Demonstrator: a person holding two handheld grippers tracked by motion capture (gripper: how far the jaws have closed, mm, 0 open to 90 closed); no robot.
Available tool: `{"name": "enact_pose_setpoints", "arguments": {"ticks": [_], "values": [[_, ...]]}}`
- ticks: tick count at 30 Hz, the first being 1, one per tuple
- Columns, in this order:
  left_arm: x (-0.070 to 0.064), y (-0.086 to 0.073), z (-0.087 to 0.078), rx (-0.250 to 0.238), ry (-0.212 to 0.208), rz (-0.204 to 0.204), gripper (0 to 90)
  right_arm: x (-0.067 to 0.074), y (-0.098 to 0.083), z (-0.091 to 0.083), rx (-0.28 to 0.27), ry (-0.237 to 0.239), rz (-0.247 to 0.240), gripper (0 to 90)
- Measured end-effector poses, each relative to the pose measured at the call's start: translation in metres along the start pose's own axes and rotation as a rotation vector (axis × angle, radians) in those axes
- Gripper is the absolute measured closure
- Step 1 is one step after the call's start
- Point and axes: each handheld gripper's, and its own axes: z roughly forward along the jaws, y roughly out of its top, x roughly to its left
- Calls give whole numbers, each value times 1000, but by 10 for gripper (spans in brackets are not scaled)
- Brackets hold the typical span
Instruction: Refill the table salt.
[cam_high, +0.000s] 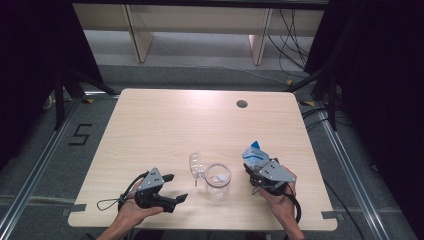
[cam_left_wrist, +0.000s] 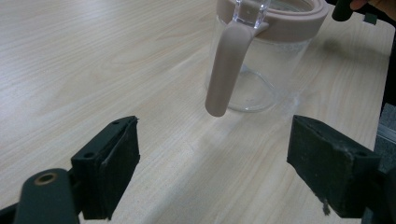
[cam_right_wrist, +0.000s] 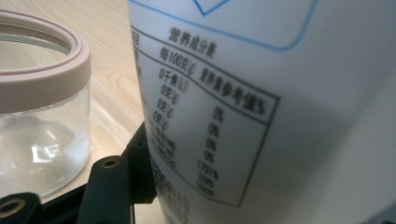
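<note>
While a white and blue pouch (cam_high: 254, 153) is pinched in the right tongs (cam_high: 256, 172), the left tongs (cam_high: 175, 187) are held spread with nothing between the jaws. A clear glass jar (cam_high: 218, 179) with a pale pink rim is taken as the landmark: the right tongs are held just to its right, with the pouch raised above the bench (cam_high: 165, 125), and the left tongs are held to its left, pointed at it. Beside the jar's left side, its clear hinged lid (cam_high: 196, 165) is seen swung open. A pink clasp (cam_left_wrist: 225, 70) is seen hanging down the jar's wall. Printed tables are seen on the pouch.
</note>
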Motion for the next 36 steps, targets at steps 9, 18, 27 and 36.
{"name": "enact_pose_setpoints", "arguments": {"ticks": [9, 18, 27, 36], "values": [[-1, -1, 1, -3, -1, -3, 163, 4, 3, 0, 18, -23, -93, 424], [-1, -1, 1, 10, 6, 10, 162, 6, 6, 0, 26, -45, -133, 424], [-1, -1, 1, 1, 5, 9, 163, 8, 8, -1, 30, -65, -156, 424], [-1, -1, 2, 2, 3, 8, 163, 6, 9, -1, 34, -72, -198, 424]]}}
